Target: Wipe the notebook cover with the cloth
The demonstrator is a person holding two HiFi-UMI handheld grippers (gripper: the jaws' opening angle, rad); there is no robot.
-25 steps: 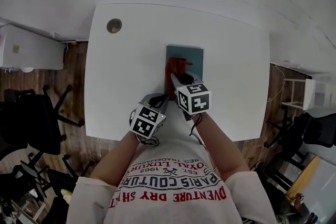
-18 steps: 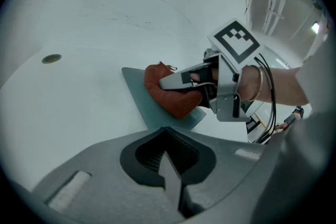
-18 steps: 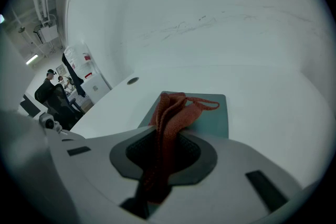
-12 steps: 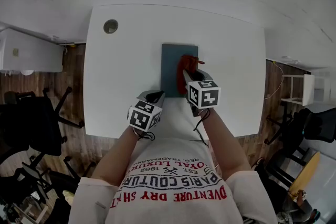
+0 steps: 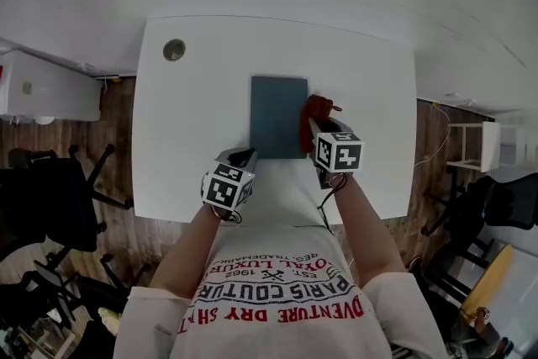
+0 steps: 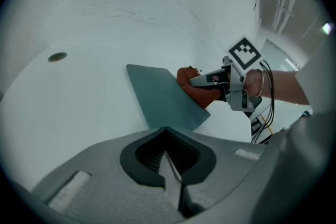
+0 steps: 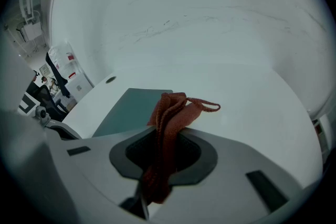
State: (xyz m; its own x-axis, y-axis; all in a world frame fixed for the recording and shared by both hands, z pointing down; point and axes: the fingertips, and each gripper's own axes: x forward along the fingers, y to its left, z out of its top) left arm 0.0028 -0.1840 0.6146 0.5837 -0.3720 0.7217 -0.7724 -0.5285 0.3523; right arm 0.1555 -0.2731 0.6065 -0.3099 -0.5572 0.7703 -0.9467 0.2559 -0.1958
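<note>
Your right tool (image 5: pixel 313 130) had dragged the cloth (image 5: pixel 318 108) to the right edge of the notebook (image 5: pixel 273 115) since a second earlier, clamped on the soft, limp fabric. Your left tool (image 5: pixel 246 155), closed and empty, sat just beside the notebook's near-left corner. Lying flat on the tabletop (image 5: pixel 193 113), the notebook looked thin and light enough to slide.

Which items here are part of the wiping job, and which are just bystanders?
In the job: notebook; cloth, clamped in the right gripper at the notebook's right edge.
Just about: left gripper, shut and empty; round grommet in the table; office chairs.
</note>
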